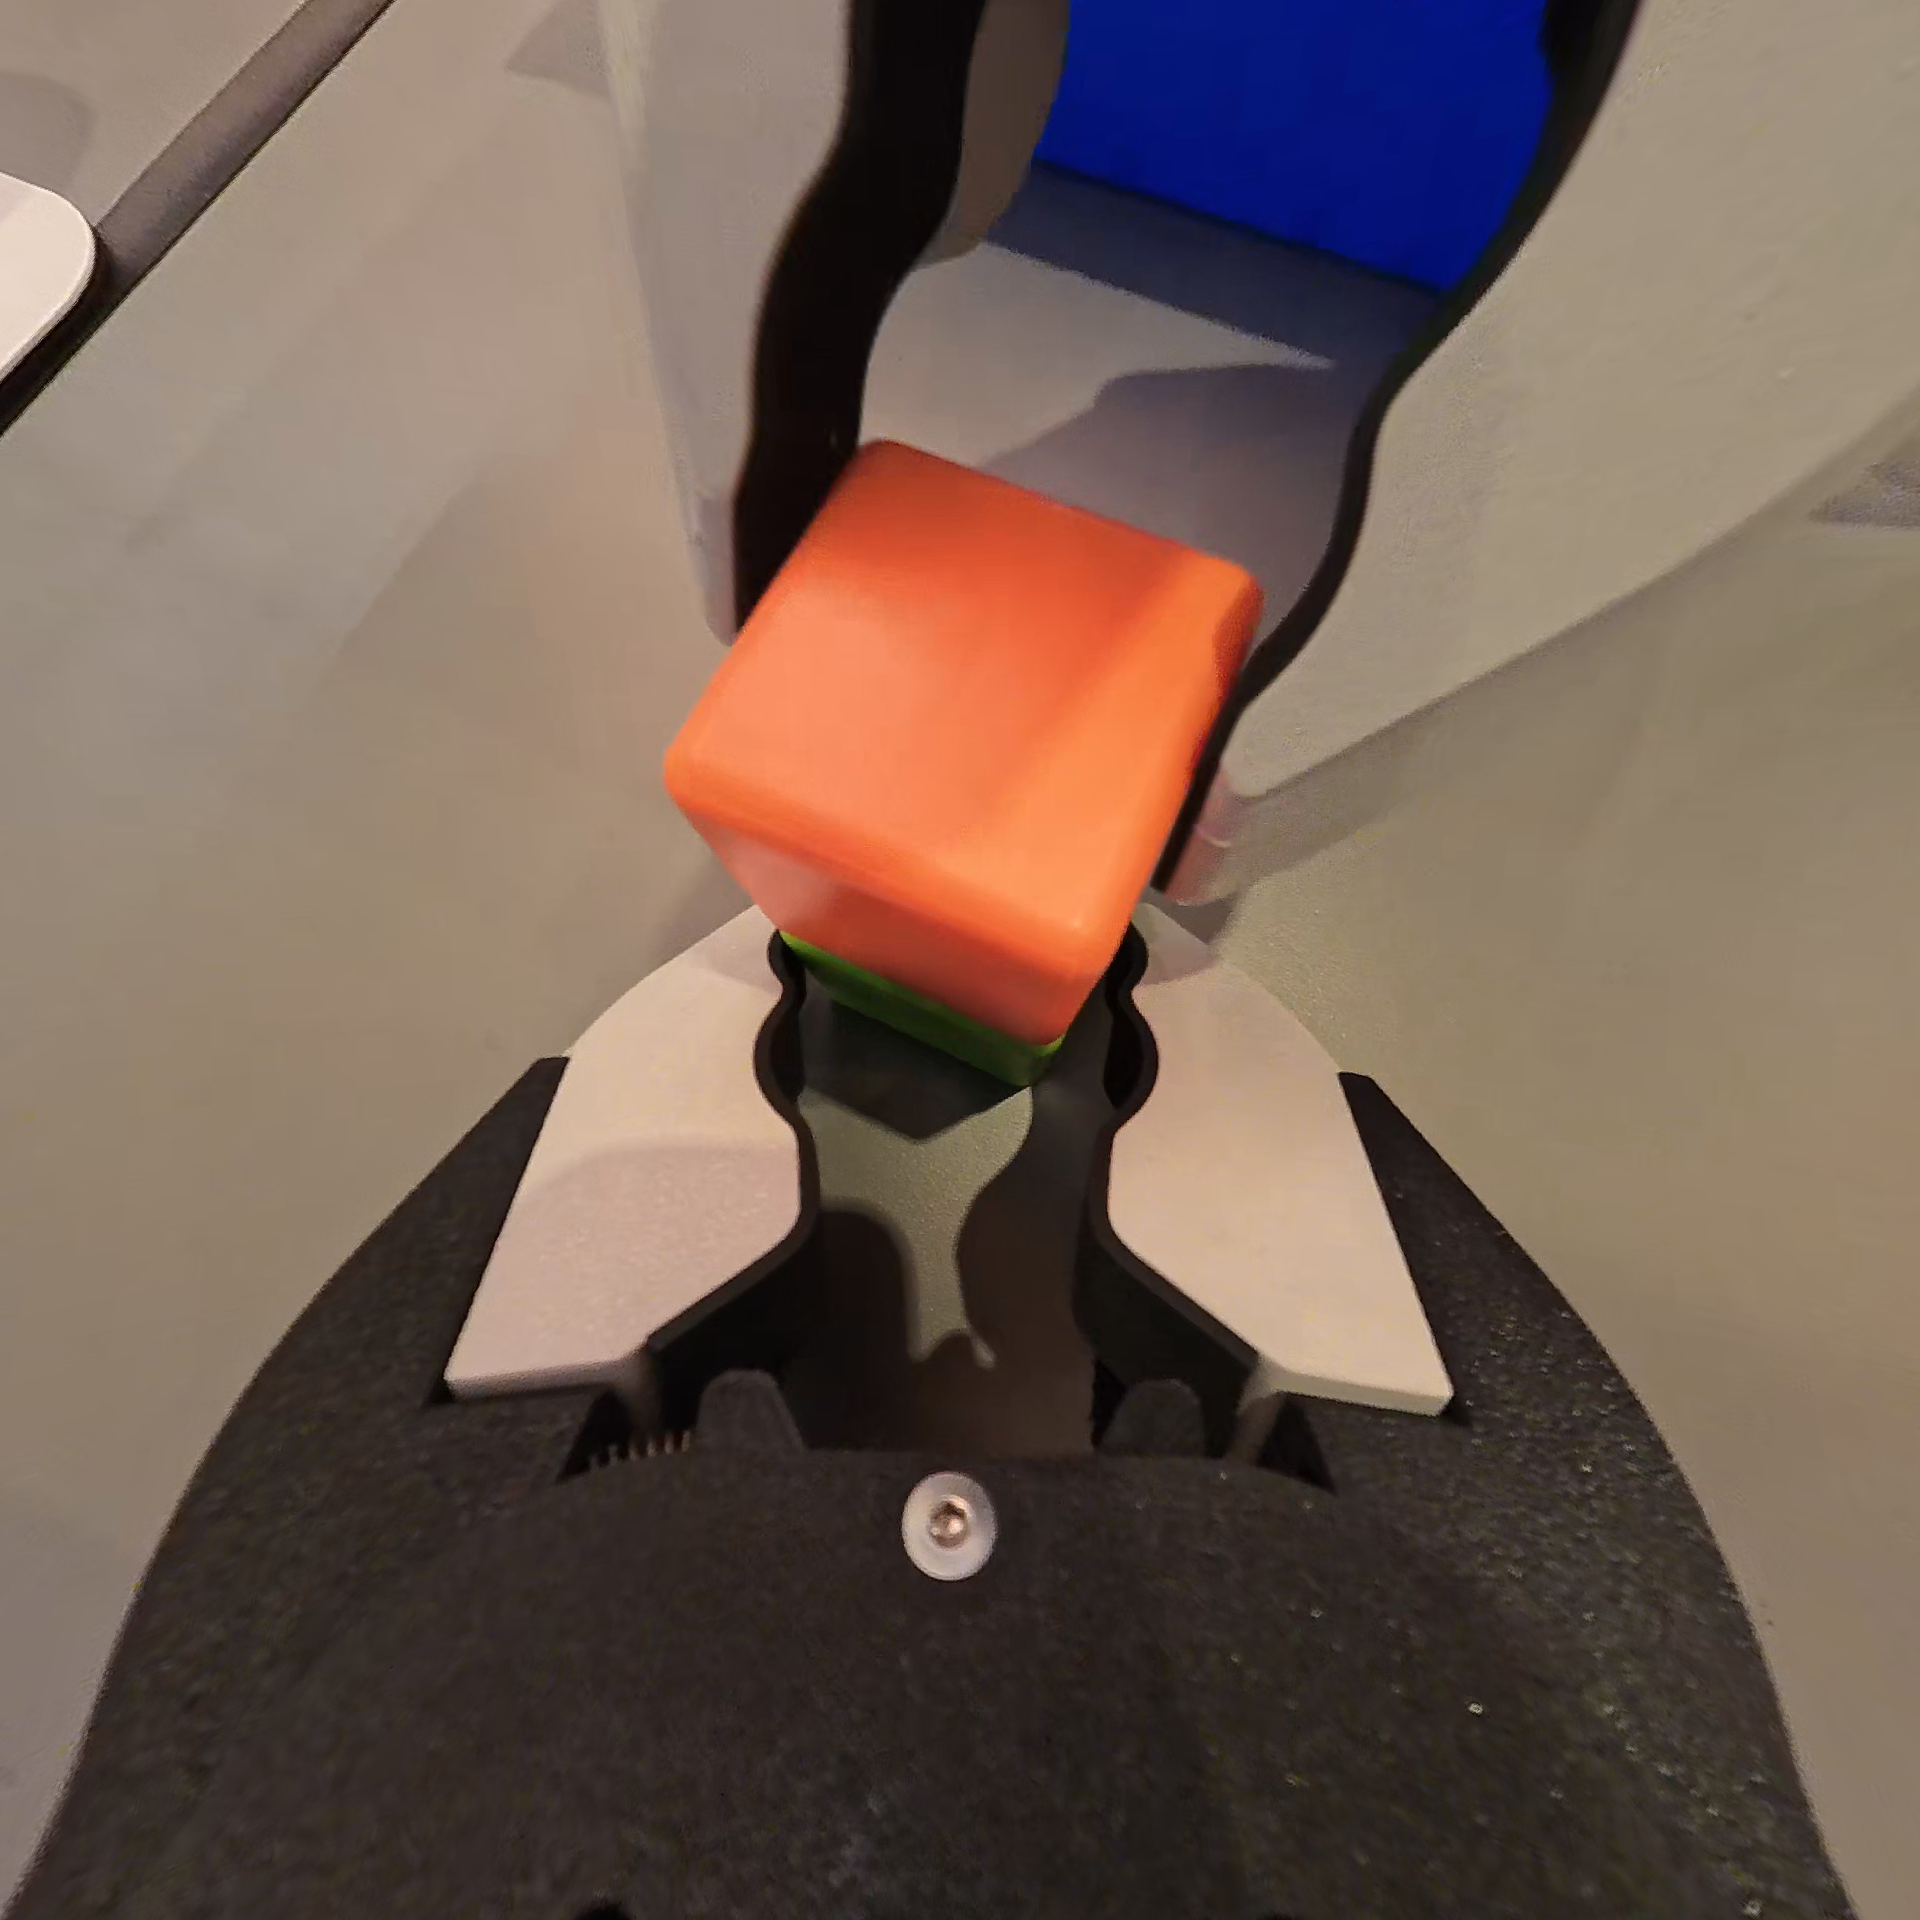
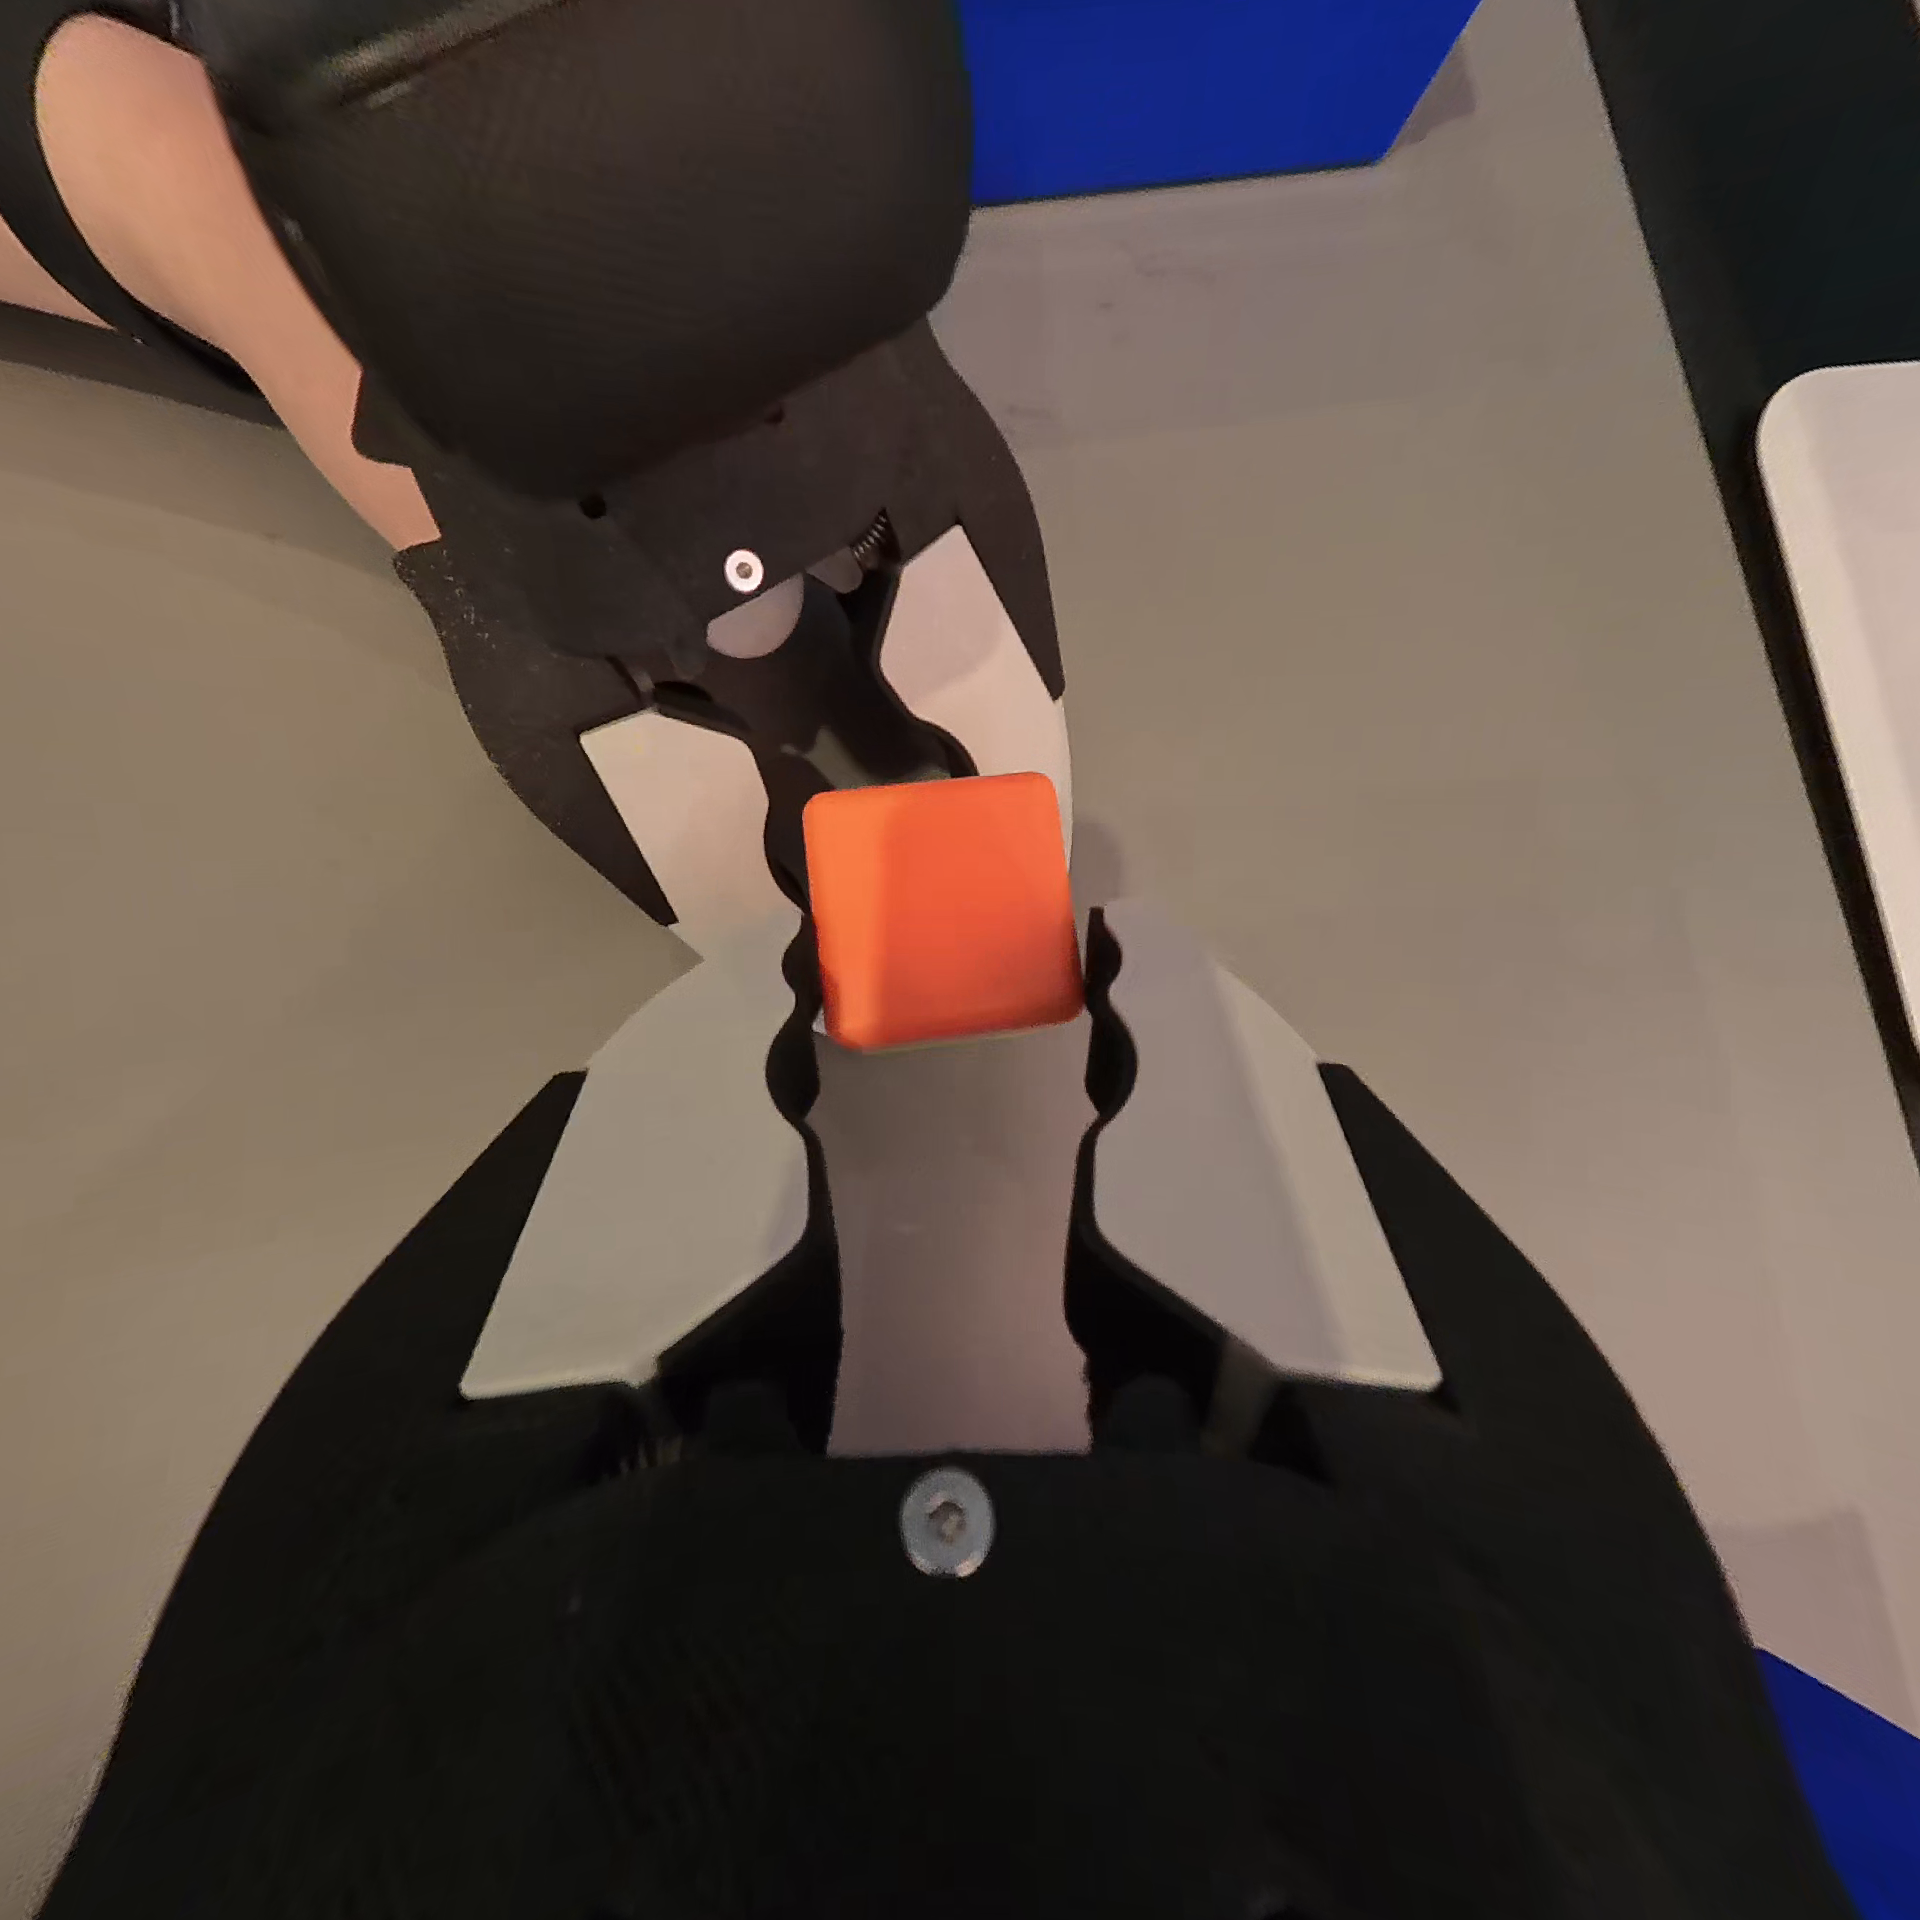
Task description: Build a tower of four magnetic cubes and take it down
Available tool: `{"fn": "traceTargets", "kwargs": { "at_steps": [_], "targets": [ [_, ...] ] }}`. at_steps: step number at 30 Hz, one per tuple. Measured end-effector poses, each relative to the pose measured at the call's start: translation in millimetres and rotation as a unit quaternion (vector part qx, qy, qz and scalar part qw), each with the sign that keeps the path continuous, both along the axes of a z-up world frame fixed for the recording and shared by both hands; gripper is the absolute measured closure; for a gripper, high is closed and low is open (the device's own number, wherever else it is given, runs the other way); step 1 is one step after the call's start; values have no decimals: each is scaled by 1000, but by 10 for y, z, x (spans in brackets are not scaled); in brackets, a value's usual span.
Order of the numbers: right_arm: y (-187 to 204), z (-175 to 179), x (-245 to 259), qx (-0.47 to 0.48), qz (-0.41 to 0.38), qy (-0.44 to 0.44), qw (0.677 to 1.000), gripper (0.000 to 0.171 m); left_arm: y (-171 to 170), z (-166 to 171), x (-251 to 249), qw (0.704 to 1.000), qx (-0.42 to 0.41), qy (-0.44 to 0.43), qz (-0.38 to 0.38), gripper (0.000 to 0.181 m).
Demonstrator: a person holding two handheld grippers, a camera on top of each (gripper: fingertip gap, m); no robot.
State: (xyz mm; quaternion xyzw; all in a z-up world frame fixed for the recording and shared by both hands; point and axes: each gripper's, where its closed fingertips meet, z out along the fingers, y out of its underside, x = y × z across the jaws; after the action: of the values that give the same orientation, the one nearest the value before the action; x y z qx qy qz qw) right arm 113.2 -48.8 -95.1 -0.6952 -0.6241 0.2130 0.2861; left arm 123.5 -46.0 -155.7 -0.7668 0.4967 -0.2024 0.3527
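**Operator:** Jaws status, both units?

**Technician:** Left gripper [image 1: 951,1013]: jaws closed narrowly on the green cube [image 1: 925,1013], gripping its two sides; right gripper [image 2: 940,977]: jaws set against the flanks of the orange cube [image 2: 940,909], apparently clamped on it; some motion blur, so contact on the right-hand side is a judgement.

**Operator:** Location of the workpieces?

**Technician:** Orange cube sits directly on top of the green cube, faces touching, rotated slightly out of square with it; the pair is held above the grey tabletop [image 1: 364,675]; whether the green cube rests on it cannot be determined; a blue block [image 1: 1278,114] lies well behind; no other cubes are visible.

**Operator:** Governing relation for the next move?

**Technician:** Stack axis runs vertically; the grippers oppose each other across it, left low, right high; separation or seating therefore acts along that axis; probable risk: magnetic pull twisting the upper cube sideways.
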Motion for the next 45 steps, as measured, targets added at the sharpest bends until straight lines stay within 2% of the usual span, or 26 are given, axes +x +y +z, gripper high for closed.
{"fn": "traceTargets", "kwargs": {
  "at_steps": [18,26,30,32,34,37,41,45],
  "targets": [
    [-41,39,43,-27,1,-5,1000,122,-48,-6,39,1000,-5,1,-8,126],
    [22,510,339,15,-17,36,999,122,-51,-8,38,1000,-9,0,-8,127],
    [-55,1122,876,57,-33,101,993,122,-52,-8,34,1000,-9,0,-8,127],
    [-91,1265,1304,66,-64,109,990,122,-53,-9,33,1000,-10,0,-8,127],
    [-94,1151,1749,62,-101,78,990,122,-55,-10,32,1000,-11,0,-8,127],
    [-122,684,2180,4,-119,14,993,121,-57,-12,32,1000,-13,-1,-9,127],
    [-129,39,2248,-57,-71,-53,994,121,-58,-13,31,1000,-13,-1,-8,127],
    [-223,-242,2100,-86,-1,-61,994,121,-65,-15,25,1000,-14,-1,-8,127]
  ]
}}
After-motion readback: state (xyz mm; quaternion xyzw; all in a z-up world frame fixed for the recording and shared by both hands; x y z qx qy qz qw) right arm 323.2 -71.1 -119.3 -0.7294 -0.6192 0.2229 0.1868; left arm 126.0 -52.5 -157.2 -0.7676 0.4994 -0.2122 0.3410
